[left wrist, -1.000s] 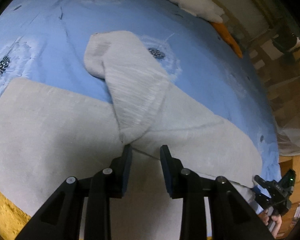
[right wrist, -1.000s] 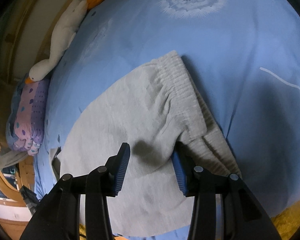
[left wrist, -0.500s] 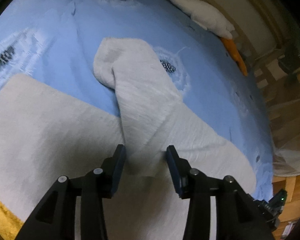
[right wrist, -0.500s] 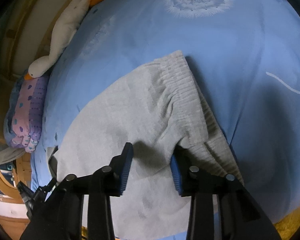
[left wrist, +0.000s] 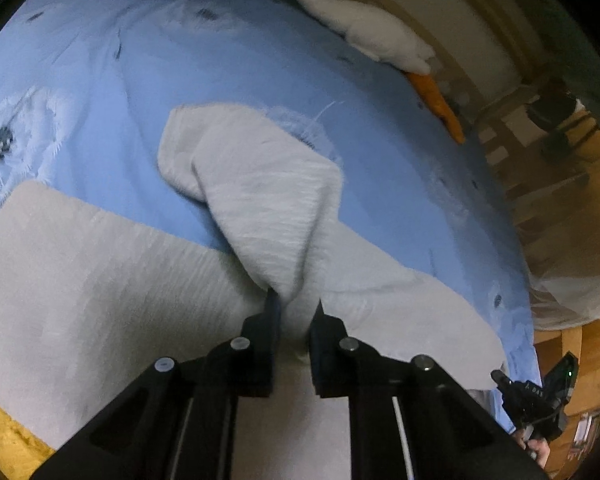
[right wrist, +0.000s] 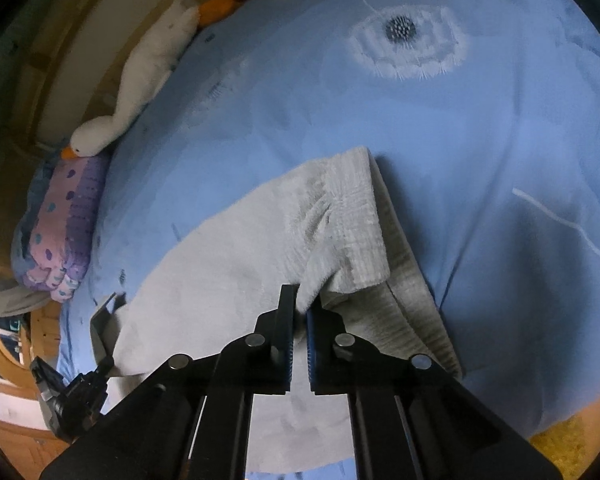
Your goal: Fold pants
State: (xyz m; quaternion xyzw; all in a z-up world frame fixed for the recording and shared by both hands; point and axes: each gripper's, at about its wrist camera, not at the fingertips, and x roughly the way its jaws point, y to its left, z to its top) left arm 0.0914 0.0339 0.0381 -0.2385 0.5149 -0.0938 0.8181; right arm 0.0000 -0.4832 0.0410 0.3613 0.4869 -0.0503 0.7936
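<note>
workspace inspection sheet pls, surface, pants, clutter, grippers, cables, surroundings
surface: blue bedspread with dandelion print.
job's things: grey pants spread on it, one leg folded back, waistband lifted.
clutter: plush goose and purple pillow at the bed's far edge.
grippers: left gripper has just closed, pinching the folded leg; right gripper has just closed on fabric by the waistband.
cables: nothing seen.
surroundings: wooden furniture, blurred.
</note>
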